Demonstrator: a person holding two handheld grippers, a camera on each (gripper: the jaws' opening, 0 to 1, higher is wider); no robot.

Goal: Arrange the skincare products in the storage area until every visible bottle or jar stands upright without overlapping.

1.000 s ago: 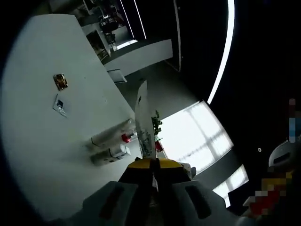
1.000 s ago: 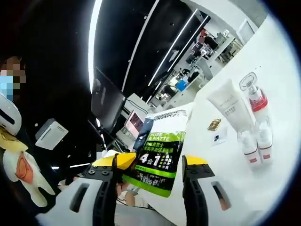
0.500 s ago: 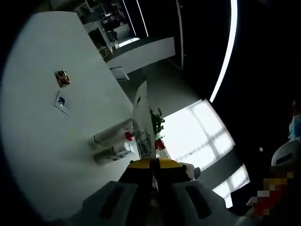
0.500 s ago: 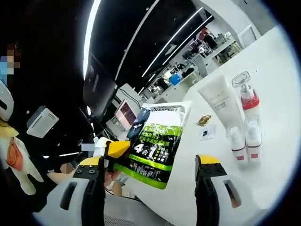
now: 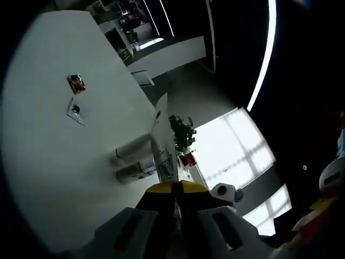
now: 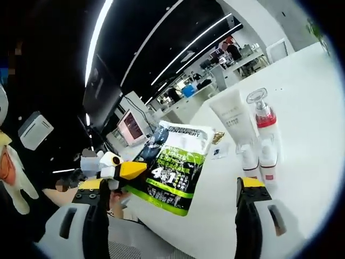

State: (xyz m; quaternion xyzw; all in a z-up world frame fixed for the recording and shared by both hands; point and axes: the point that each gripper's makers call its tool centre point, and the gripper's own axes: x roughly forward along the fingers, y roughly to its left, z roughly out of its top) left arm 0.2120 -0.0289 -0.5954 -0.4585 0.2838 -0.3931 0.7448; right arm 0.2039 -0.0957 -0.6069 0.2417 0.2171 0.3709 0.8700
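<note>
While the white table (image 6: 302, 108) spreads ahead of both my grippers, I hold the green-and-white pouch (image 6: 171, 167) edge-on in my left gripper (image 5: 177, 190), its jaws pinched tight on the pouch's lower edge. My right gripper (image 6: 171, 190) stands wide apart, grasping nothing, the pouch between its jaws. Beyond it stand a white tube (image 6: 233, 114), a red-collared pump bottle (image 6: 262, 120) and two small bottles (image 6: 259, 162), all upright. I judge the pouch remains to be placed.
</note>
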